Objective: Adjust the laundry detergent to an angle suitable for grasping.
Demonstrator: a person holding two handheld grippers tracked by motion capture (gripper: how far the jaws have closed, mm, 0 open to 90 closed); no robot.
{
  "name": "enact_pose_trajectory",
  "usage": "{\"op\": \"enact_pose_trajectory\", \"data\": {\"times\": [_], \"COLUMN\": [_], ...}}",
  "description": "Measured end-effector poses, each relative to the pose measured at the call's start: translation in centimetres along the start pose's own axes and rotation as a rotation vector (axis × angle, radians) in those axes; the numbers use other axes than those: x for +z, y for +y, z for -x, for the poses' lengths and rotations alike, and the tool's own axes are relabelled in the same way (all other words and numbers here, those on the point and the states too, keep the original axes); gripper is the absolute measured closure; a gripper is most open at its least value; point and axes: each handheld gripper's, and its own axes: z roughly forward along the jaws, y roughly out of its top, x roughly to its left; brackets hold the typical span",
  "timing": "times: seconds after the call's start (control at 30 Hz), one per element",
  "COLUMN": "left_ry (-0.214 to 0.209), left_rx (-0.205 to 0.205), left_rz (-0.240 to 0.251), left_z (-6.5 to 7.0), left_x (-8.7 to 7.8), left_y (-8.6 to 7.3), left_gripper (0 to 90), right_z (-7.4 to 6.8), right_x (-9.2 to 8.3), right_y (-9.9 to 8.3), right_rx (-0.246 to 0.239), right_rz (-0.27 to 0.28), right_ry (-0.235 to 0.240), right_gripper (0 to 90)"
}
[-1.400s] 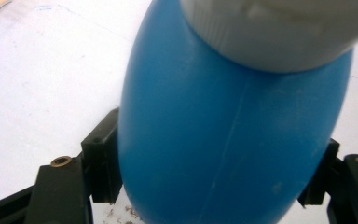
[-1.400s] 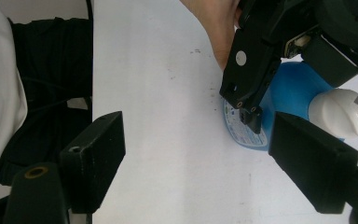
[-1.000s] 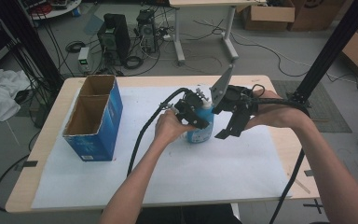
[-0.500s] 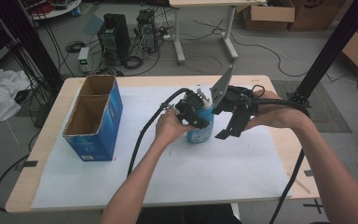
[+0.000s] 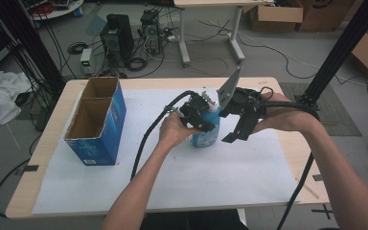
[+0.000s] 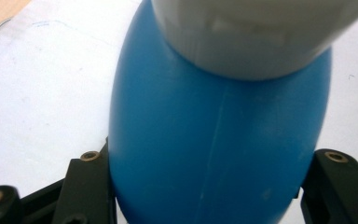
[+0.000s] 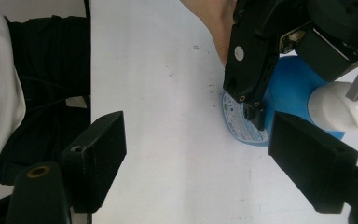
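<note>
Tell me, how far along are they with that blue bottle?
Early on, it seems. Done: the left gripper has just been closing and now clamps the blue bottle by its sides, upright on the white sheet. In hand: the right gripper waits beside it, jaws wide, nothing between them. Left, likely: the white cap remains on, and the cardboard box stands apart.

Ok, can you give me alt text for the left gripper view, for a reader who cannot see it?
A blue bottle with a white cap stands close up between the left gripper's two black jaws, which have just been closing and now press on its sides. Behind it lies a white paper sheet on the wooden table.
</note>
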Motion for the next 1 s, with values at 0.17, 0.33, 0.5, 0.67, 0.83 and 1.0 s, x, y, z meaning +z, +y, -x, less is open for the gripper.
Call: {"op": "enact_pose_trajectory", "data": {"times": [0.17,0.33,0.5,0.67,0.83,1.0], "left_ry": [0.0,-0.002,0.004,0.005,-0.006,-0.032], "left_rx": [0.001,0.009,0.012,0.019,0.032,0.067], "left_rz": [0.011,0.014,0.022,0.028,0.044,0.072], "left_z": [0.0,0.0,0.0,0.1,0.1,0.5], "left_x": [0.0,0.0,-0.1,-0.6,-1.7,-4.0], "left_y": [-0.1,-0.1,-0.1,-0.2,-0.4,-1.1], "left_gripper": [42.3,42.8,43.2,43.5,43.6,43.7], "right_z": [0.0,0.0,0.1,0.1,0.1,0.0], "right_x": [-0.1,-0.2,-0.4,-0.5,-0.7,-0.8], "right_y": [0.0,-0.1,-0.2,-0.3,-0.3,-0.2], "right_rx": [0.0,0.005,0.008,0.009,0.008,0.007], "right_rz": [0.001,-0.001,0.0,0.0,0.0,0.002], "right_ry": [-0.003,-0.006,-0.011,-0.012,-0.018,-0.02], "right_gripper": [19.2,19.3,19.6,19.6,19.6,19.7]}}
